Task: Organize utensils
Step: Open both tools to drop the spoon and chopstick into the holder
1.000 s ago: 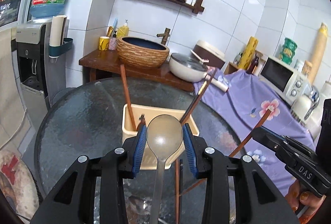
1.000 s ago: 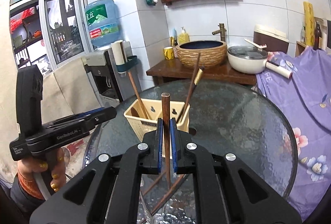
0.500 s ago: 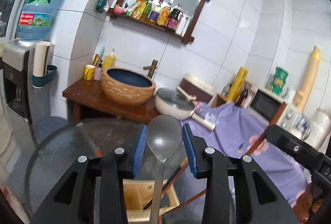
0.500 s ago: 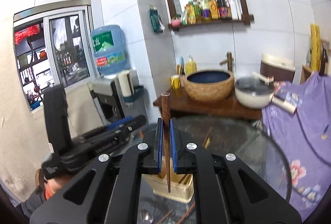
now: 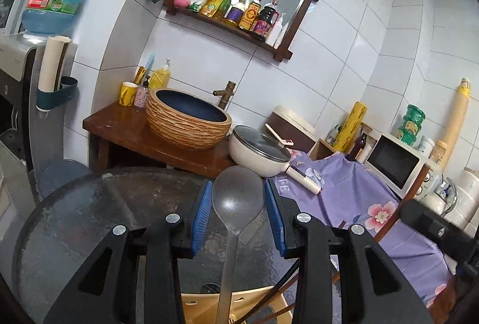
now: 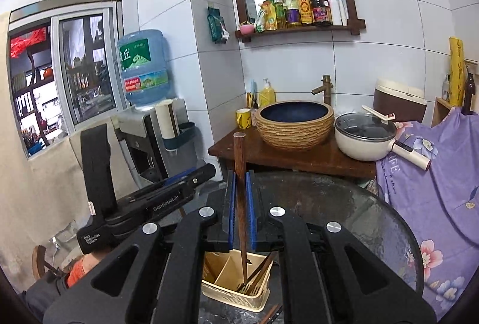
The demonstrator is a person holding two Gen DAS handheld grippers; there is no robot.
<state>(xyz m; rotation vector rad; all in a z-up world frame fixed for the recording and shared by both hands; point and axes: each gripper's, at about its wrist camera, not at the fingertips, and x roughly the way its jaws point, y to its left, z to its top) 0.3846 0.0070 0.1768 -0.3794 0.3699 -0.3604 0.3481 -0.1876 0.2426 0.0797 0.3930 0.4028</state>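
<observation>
Above the cream slotted plastic caddy [image 6: 236,288], left gripper [image 5: 238,217] clamps a matte grey spoon [image 5: 236,204], right gripper [image 6: 240,210] pinches a dark wooden chopstick [image 6: 239,174].

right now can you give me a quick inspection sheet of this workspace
surface: round dark glass table, bare where visible
job's things: metal spoon between the left fingers, bowl up; brown wooden chopstick upright in the right fingers, tip over the cream utensil basket; more chopsticks lean in the basket
clutter: loose chopstick ends on the table beside the basket
grippers: left gripper shut on the spoon; right gripper shut on the chopstick
cables: nothing seen
surroundings: woven basin and lidded white pot on a wooden counter, water dispenser, purple floral cloth, microwave
</observation>
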